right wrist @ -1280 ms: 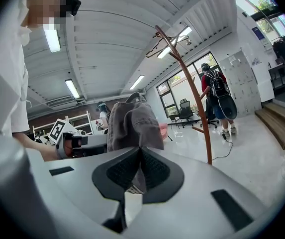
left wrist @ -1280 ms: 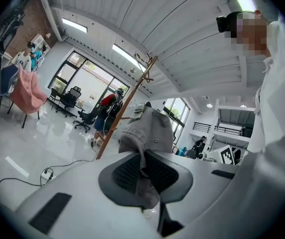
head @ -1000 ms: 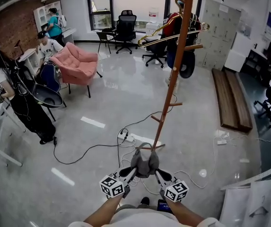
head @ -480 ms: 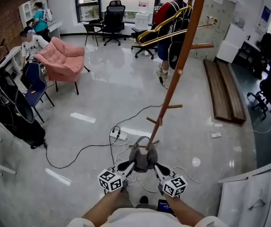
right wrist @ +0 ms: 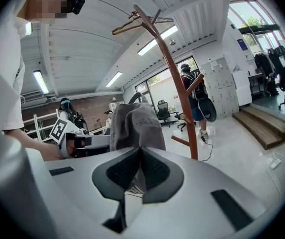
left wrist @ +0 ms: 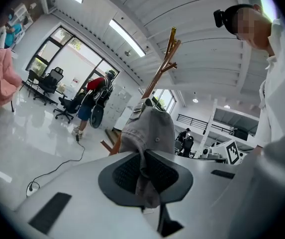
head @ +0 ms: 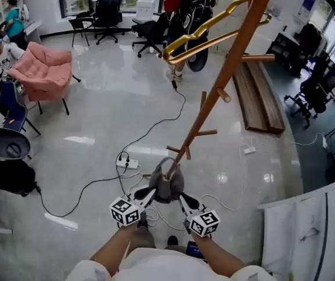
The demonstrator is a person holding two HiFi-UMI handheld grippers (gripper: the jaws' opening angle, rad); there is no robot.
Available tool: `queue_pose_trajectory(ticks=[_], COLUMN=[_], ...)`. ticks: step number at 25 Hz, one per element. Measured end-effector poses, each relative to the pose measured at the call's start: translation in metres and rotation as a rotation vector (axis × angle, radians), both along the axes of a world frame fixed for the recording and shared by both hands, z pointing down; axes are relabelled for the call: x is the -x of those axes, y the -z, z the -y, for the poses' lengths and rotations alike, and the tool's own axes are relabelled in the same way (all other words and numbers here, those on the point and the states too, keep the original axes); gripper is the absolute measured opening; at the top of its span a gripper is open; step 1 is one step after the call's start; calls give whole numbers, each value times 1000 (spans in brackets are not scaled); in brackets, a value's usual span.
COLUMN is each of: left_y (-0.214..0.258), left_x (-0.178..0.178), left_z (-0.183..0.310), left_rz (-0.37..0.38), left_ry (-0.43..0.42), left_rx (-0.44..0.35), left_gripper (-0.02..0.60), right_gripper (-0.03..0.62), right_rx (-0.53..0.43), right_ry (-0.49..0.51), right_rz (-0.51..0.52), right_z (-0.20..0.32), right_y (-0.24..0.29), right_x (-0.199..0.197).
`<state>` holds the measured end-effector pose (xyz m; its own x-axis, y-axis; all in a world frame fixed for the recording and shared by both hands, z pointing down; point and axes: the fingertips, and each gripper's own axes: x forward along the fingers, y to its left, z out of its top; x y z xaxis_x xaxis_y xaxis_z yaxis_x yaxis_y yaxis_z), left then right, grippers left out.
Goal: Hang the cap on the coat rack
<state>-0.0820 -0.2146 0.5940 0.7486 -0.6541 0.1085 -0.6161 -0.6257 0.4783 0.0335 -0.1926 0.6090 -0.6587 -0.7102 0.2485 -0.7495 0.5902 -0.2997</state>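
Observation:
A grey cap (head: 166, 184) hangs between my two grippers, low in front of the wooden coat rack (head: 222, 92). My left gripper (head: 149, 193) is shut on the cap's left edge; in the left gripper view the grey fabric (left wrist: 148, 133) is pinched between the black pads of the left gripper (left wrist: 144, 176). My right gripper (head: 180, 196) is shut on the other edge, and the right gripper view shows the cap (right wrist: 134, 126) rising from the jaws of the right gripper (right wrist: 140, 172). The cap sits next to the rack's lowest pegs (head: 176, 151). The rack's pole (right wrist: 178, 91) stands just right of the cap.
Gold hangers (head: 205, 31) hang on the rack's upper pegs. Cables and a power strip (head: 127, 163) lie on the glossy floor by the rack's foot. A pink armchair (head: 43, 71), office chairs (head: 108, 6), a wooden bench (head: 258, 98) and several people stand around the room.
The head view has shifted forward and right toward the rack. Both grippers have kept their hold on the cap, which now sits closer to the lowest pegs.

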Motion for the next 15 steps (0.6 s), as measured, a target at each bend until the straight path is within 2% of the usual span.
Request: queue_pose_trajectory(ticks=[7,15], left_y=[-30,-77], left_x=[7,6], left_z=[57,104], left_rz=[-5,-45], left_ry=[-53,-76], left_rx=[37,113], left_gripper=[35,35], right_gripper=[28,28], right_rx=[49,88], right_ry=[-83,-144], right_rz=[-40,-111], right_z=[45,81], right_y=[-27,-62], right_x=[9,10])
